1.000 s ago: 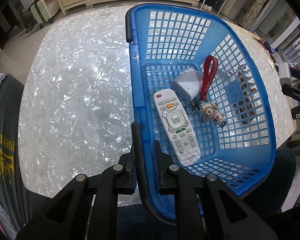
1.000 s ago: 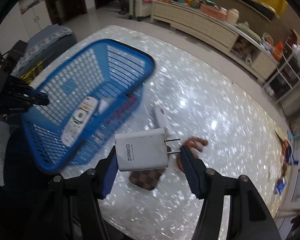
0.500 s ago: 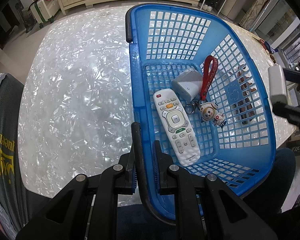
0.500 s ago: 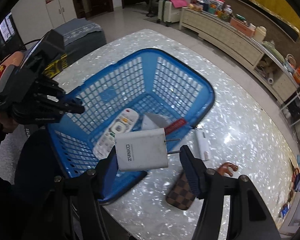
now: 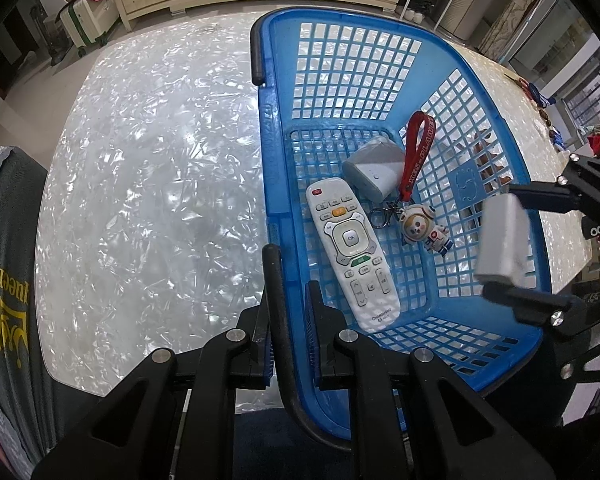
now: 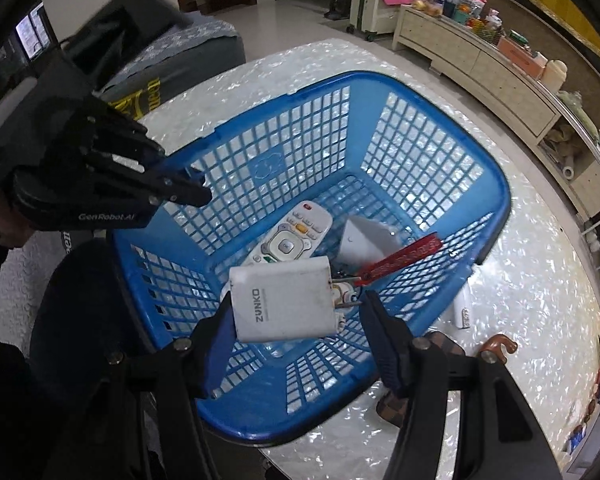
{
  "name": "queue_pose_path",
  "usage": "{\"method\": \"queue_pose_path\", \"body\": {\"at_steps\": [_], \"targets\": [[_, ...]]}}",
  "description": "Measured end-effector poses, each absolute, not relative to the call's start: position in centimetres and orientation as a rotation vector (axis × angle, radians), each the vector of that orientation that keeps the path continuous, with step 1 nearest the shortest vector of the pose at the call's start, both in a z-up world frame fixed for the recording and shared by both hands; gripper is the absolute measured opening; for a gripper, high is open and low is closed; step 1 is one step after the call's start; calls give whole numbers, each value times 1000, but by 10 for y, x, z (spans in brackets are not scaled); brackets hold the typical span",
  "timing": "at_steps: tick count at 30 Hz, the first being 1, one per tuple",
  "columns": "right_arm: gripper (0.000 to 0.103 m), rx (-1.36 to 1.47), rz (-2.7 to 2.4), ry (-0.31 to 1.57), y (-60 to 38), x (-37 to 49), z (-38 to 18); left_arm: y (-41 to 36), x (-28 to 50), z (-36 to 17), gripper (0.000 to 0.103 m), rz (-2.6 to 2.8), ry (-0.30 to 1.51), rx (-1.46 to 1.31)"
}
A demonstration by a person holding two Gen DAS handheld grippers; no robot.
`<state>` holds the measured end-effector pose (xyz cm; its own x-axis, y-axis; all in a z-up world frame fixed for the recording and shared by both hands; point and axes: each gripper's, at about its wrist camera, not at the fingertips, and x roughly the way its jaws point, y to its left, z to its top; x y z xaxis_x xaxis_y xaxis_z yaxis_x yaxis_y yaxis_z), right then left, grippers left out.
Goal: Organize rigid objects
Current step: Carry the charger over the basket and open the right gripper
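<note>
1. "ZUNKO" is read on the white charger point(image 6: 286, 302), held in the right gripper point(image 6: 296, 336) above the blue basket point(image 6: 496, 184).
2. "CHANGHONG" is read on the remote point(image 5: 352, 254) only in the left view.
3. The basket's black handle point(image 5: 274, 280) is clamped by the left gripper point(image 5: 290, 300).
4. A checkered wallet point(image 6: 392, 410) on the worktop point(image 6: 540, 288) is shown only in the right view.

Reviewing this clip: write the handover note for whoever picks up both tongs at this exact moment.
Left tongs: shut on the black handle of the blue basket, steadying it.
Right tongs: hold the white ZUNKO charger above the basket's interior, not yet released.
Done: remote, white box and astronaut keychain lie in the basket.
Left: drop the charger in; then the white stick, brown clip and checkered wallet on the table beside the basket.
</note>
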<state>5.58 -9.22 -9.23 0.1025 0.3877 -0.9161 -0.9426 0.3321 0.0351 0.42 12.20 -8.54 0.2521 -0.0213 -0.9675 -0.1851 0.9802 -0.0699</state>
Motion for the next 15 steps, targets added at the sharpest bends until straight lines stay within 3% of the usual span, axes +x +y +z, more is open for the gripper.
{"method": "queue_pose_path", "body": {"at_steps": [15], "targets": [[58,-730,1059,1017,-81,56,-114,119,2,-86,15,113,1304,-180]]}}
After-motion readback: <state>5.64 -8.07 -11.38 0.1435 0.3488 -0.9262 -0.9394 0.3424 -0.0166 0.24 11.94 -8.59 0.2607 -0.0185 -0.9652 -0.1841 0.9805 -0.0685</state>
